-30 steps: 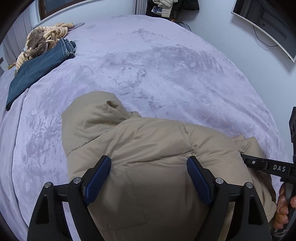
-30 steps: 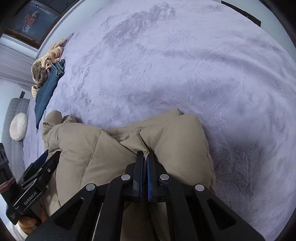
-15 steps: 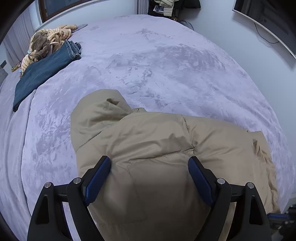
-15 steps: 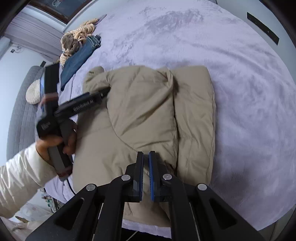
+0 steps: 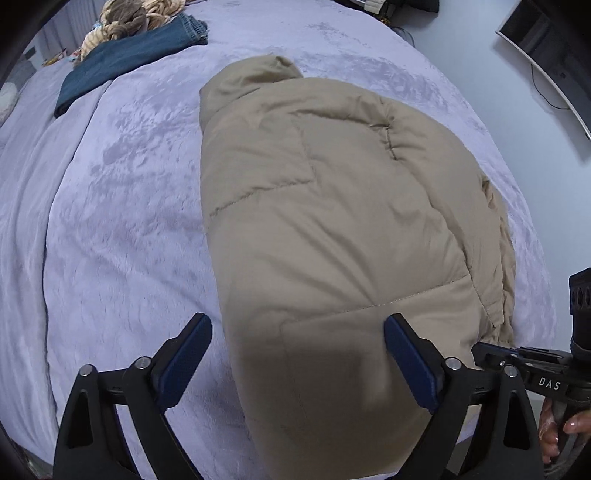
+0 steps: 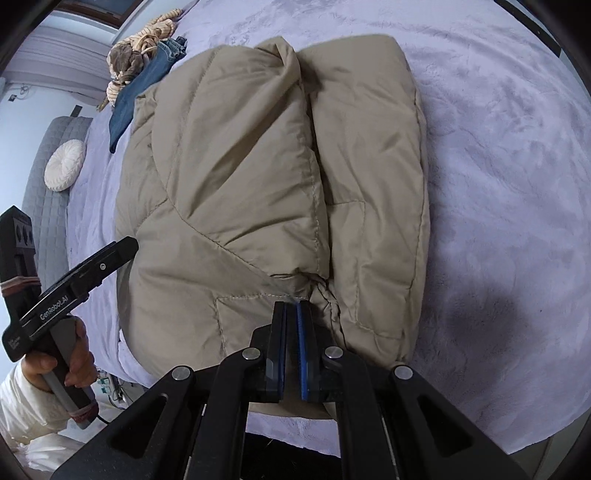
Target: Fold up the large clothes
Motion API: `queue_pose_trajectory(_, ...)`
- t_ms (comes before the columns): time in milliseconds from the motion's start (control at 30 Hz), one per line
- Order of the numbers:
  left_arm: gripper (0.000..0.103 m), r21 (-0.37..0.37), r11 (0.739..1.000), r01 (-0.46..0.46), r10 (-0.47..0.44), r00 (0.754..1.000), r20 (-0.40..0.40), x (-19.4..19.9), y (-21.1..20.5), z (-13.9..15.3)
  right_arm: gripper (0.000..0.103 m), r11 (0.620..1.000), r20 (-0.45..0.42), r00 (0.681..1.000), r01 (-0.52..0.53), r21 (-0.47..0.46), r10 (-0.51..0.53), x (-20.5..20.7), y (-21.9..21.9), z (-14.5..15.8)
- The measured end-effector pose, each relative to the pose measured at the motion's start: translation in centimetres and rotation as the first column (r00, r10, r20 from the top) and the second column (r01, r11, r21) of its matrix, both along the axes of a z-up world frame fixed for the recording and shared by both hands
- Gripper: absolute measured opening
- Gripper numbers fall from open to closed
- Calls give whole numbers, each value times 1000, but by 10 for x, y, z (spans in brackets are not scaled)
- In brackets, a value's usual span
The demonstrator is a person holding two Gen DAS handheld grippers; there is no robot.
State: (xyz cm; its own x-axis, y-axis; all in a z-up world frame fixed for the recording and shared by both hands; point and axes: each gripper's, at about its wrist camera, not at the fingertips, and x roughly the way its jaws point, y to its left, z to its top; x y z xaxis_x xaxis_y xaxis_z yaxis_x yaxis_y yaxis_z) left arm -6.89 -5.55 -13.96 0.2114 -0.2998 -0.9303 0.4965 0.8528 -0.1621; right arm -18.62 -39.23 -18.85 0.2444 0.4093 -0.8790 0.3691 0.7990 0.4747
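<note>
jacket: tan padded jacket (image 6: 258,192) lies flat on the bed (image 6: 498,166), near its front edge, sides already turned in to a long bundle; the hood (image 5: 251,85) points to 12 o'clock in the left wrist view.
fold line: in the right wrist view two padded panels meet along a seam running from 12 to 6 o'clock; a gathered cuff sits at the near end, just above the right claw tips.
step: by my reading the side folds are done and the hem-to-hood fold is not yet made.
left claw (image 5: 297,354): wide, its jaws have just been opening; the jacket's near end lies beneath the gap, pads not pressing on it.
right claw (image 6: 291,314): narrow, pads almost together, nothing visibly pinched; tips hover at the cuff.
next move: likely calls for both claws to take the near hem at its two corners, lift, and carry it toward 12 o'clock; the right claw must first widen.
beyond: jeans (image 5: 125,62) and a striped cloth (image 5: 129,14) lie at 11 o'clock, well apart from the jacket.
</note>
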Motion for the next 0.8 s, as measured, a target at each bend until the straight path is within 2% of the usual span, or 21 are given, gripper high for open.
queue_pose_trajectory(200, 97, 28, 1000, 10, -10, 1000, -3, -7, 1, 7, 6, 1000, -22, 1000, 20, 18, -20, 1, -1, -4)
queue_pose_trajectory(500, 97, 18, 999, 35, -34, 999, -22, -12, 9, 10, 10, 995, 3, 995, 102, -22, -102, -12, -4, 20)
queue_pose_trajectory(567, 97, 12, 999, 30, -29, 999, -27, -14, 13, 12, 22, 994, 14, 994, 107, -30, -107, -15, -3, 25)
queue_pose_trajectory(667, 97, 3, 1000, 19, -19, 999, -35, -19, 22, 15, 34, 992, 28, 993, 113, -54, -112, -18, 3, 34)
queue_pose_trajectory(733, 103, 4, 1000, 19, -19, 1000, -24, -22, 26, 17, 41, 991, 39, 993, 116, -63, -114, -20, 8, 40)
queue_pose_trajectory(800, 103, 9, 1000, 24, -24, 1000, -5, -24, 31, 20, 48, 990, 49, 992, 118, -75, -114, -20, 14, 46)
